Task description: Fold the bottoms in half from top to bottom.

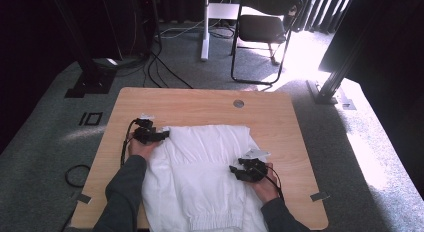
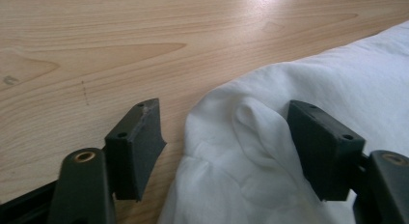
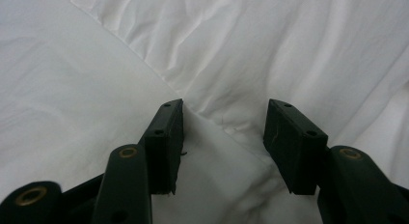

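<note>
A white garment (image 1: pixel 200 162) lies spread on the wooden table (image 1: pixel 200 104), its ribbed band at the near edge. My left gripper (image 1: pixel 162 134) rests at the garment's far left corner. In the left gripper view its jaws (image 2: pixel 224 132) stand open, with a bunched fold of cloth (image 2: pixel 251 132) leaning against the right one and bare wood beside the left one. My right gripper (image 1: pixel 235 168) sits on the cloth's right side, pointing left. In the right gripper view it (image 3: pixel 223 137) is open, with a creased edge of the cloth (image 3: pixel 217 122) running between the jaws.
A round grommet hole (image 1: pixel 238 103) sits near the table's far edge. Beyond the table stand a black folding chair (image 1: pixel 260 29) and a white stand leg (image 1: pixel 205 27), with cables (image 1: pixel 165 74) on the carpet. Bare wood borders the garment on the far side and to the right.
</note>
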